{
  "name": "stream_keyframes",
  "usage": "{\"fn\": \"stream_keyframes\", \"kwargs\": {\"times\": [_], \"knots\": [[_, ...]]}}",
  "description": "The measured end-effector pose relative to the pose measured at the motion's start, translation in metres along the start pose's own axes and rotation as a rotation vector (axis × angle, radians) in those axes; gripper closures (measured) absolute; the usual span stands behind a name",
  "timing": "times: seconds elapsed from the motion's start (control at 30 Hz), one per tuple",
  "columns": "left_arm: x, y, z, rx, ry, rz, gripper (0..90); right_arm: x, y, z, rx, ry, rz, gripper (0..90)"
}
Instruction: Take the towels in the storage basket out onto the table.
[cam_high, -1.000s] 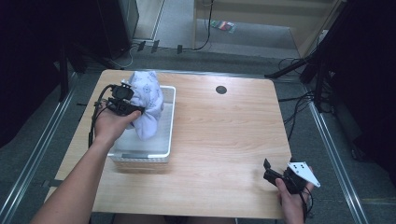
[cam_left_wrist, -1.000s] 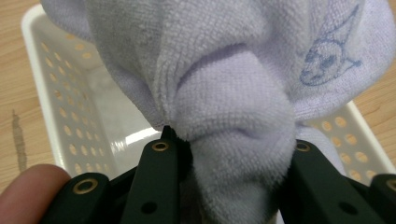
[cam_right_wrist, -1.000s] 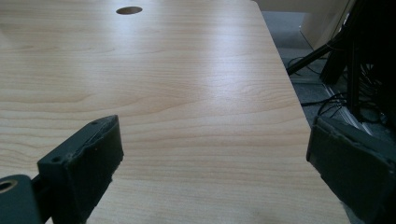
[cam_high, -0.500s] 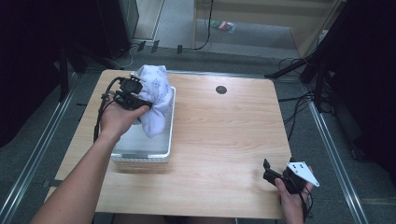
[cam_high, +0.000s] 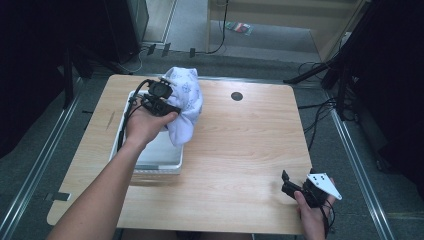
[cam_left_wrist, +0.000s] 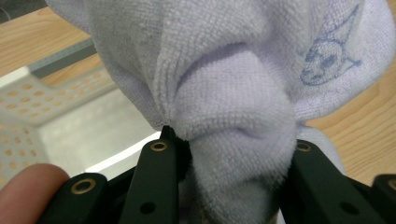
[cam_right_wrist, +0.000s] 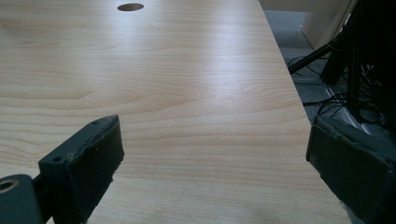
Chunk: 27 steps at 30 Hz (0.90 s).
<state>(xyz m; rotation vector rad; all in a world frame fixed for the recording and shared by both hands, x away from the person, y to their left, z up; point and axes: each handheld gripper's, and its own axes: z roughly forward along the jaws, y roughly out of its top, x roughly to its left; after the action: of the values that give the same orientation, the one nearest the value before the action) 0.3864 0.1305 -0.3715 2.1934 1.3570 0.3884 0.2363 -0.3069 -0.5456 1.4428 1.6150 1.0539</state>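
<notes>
A pale lavender towel (cam_high: 186, 101) with blue cartoon prints hangs bunched from my left gripper (cam_high: 172, 108), above the right rim of a white perforated basket (cam_high: 150, 167). In the left gripper view the towel (cam_left_wrist: 233, 88) bulges between the two black jaws, and my left gripper (cam_left_wrist: 233, 145) is shut on a fold of it, with the basket (cam_left_wrist: 46, 102) below at the left. My right gripper (cam_high: 286, 184) rests near the table's front right corner. In the right gripper view my right gripper (cam_right_wrist: 215, 154) stands wide open over bare wood with nothing between its pads.
The wooden table (cam_high: 250, 150) has a round cable hole (cam_high: 236, 96) at the back, also in the right gripper view as the hole (cam_right_wrist: 130, 7). Cables and dark stands lie on the floor beyond the right edge (cam_right_wrist: 336, 60).
My left gripper has lifted the towel up out of the basket and carried it to the right, over the basket's right rim. The right hand has stayed in place.
</notes>
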Motion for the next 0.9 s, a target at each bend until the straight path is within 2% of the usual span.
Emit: {"fn": "stream_keyframes", "kwargs": {"times": [0.13, 0.67, 0.9], "knots": [[-0.014, 0.006, 0.004, -0.002, -0.013, 0.017, 68.2, 0.0, 0.0, 0.0, 0.003, 0.002, 0.001, 3.8], [-0.045, 0.016, 0.026, 0.009, -0.059, 0.039, 67.9, 0.0, 0.0, 0.0, 0.005, 0.006, 0.0, 3.9], [-0.062, 0.018, 0.04, 0.019, -0.081, 0.048, 67.7, 0.0, 0.0, 0.0, 0.007, 0.012, -0.004, 3.9]]}}
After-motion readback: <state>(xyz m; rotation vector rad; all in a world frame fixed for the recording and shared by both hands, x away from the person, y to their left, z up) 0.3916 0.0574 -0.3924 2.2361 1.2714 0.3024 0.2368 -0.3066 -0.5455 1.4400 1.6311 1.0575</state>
